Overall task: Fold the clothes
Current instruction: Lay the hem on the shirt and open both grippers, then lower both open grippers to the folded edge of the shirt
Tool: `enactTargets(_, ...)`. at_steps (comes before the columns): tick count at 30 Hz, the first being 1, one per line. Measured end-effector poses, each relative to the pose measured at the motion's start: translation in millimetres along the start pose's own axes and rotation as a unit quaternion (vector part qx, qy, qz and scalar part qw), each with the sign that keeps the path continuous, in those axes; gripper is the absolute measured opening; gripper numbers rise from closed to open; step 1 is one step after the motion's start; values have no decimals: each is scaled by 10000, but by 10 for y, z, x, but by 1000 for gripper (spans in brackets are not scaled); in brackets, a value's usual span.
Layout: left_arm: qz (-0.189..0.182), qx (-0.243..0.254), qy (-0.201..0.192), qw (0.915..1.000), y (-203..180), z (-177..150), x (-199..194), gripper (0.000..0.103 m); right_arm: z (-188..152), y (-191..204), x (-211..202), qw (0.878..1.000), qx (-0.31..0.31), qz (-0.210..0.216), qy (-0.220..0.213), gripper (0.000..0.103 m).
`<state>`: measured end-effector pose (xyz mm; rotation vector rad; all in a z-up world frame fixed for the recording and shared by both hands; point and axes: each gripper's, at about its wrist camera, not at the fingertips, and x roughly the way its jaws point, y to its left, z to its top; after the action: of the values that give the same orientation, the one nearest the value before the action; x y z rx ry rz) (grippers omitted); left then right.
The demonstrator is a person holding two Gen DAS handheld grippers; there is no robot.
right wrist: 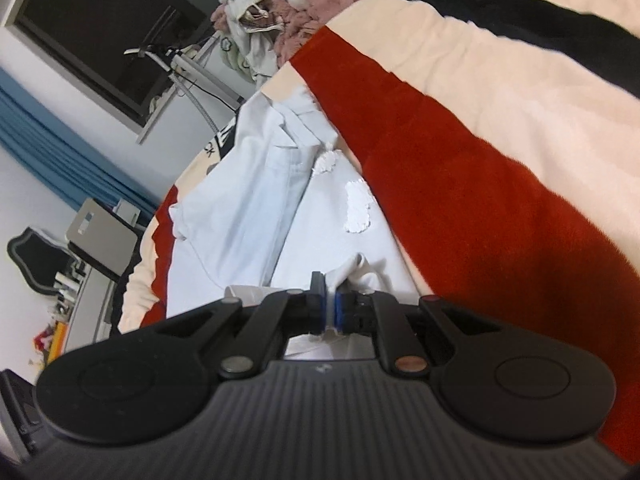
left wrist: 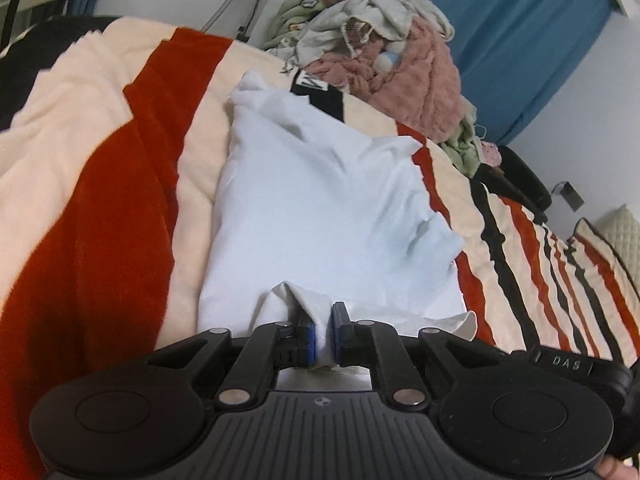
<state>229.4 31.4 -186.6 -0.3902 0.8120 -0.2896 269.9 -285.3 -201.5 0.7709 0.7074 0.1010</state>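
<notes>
A white garment (left wrist: 320,200) lies spread on a bed under a cream, red and black striped blanket (left wrist: 100,200). Its near edge is bunched up at my left gripper (left wrist: 323,314), and a fold of the cloth fills the narrow gap between the blue pads. In the right wrist view the same white garment (right wrist: 256,216) shows a collar at the far end and fuzzy white patches (right wrist: 358,208). My right gripper (right wrist: 329,288) is shut tight on a pinch of its near edge, which sticks up past the fingertips.
A heap of unfolded clothes (left wrist: 380,40), pink, white and pale green, sits at the far end of the bed. A black item with white lettering (left wrist: 316,92) lies just beyond the garment. Blue curtains (left wrist: 500,40) and a dark window (right wrist: 100,32) line the walls.
</notes>
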Motion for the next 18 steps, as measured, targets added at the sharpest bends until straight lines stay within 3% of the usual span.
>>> enactTargets(2, 59, 118, -103, 9999, -49, -9, -98, 51, 5, 40, -64, 10000, -62, -17, -48, 14)
enactTargets(5, 103, 283, -328, 9990, -126, -31, -306, 62, 9, 107, -196, 9998, -112, 92, -158, 51)
enactTargets(6, 92, 335, -393, 9986, -152, -47, -386, 63, 6, 136, -254, 9995, -142, 173, -229, 69)
enactTargets(7, 100, 392, -459, 9981, -182, -65, -471, 66, -4, 176, -330, 9989, -231, 195, -360, 76)
enactTargets(13, 195, 803, -874, 9927, -379, -184, -972, 79, -119, 420, -834, 9903, -1014, 131, -937, 76)
enactTargets(18, 403, 1259, -1299, 9827, -567, -399, -1381, 85, -369, 646, -1210, 9714, -1987, -152, -1293, 76)
